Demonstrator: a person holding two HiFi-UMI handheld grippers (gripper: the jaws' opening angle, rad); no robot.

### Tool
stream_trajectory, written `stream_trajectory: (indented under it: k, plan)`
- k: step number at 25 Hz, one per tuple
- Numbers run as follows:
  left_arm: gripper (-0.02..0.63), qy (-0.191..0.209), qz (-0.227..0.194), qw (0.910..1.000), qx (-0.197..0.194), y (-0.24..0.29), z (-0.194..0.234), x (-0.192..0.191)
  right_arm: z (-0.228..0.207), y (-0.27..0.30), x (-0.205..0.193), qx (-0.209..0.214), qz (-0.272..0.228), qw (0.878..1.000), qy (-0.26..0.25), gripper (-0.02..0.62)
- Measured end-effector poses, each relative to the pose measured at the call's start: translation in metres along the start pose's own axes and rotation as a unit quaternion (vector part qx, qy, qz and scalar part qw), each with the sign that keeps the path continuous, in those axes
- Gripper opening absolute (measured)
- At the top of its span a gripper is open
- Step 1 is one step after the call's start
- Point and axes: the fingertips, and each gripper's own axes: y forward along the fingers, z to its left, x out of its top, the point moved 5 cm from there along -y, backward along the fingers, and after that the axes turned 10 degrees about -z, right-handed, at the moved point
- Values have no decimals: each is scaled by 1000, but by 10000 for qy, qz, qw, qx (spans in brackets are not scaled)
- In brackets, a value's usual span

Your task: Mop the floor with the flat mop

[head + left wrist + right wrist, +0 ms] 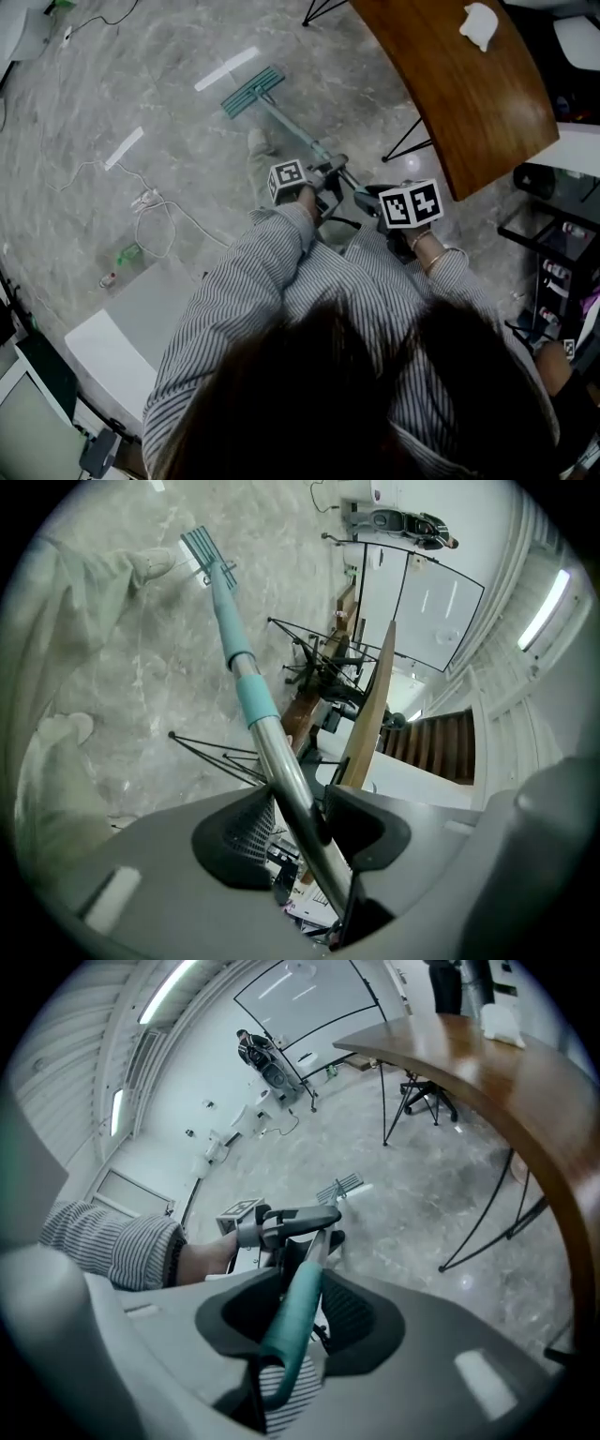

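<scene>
The flat mop's teal head point(251, 91) lies on the grey marble floor, and its pole point(298, 134) slants back toward me. My left gripper point(328, 178) is shut on the metal part of the pole point(281, 761), which runs between its jaws point(300, 832) out to the mop head point(202, 550). Further back, my right gripper point(367, 199) is shut on the teal grip point(295, 1302) at the top of the handle. In the right gripper view the left gripper point(281, 1224) clamps the pole just ahead, with the mop head point(339, 1188) beyond it.
A curved wooden table point(469, 84) with thin black legs point(412, 145) stands right of the mop, a white cloth point(480, 25) on it. White tape strips point(227, 68) and cables point(155, 211) lie on the floor at left. Shelving point(553, 253) stands far right, a white box point(122, 337) lower left.
</scene>
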Motion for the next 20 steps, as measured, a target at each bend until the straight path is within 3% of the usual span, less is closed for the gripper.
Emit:
stream_trajectory:
  k: [5,9,14,20]
  plan:
    - [155,-192,-279,9993,176,3,-26,103,27,73,74,-144,273,9991,-292,134]
    - [150,-197,-483,9983,270,1,-60,205,59,142,152,-141,324,9993,-135,133]
    - [150,254,-399,9975,519,6,-108,350,96,235,262,-37,220,9998,-7,135]
    - [160,800,-356,9952,432,38,-185,510,119,324,412,-19,-87,10000,-2,133]
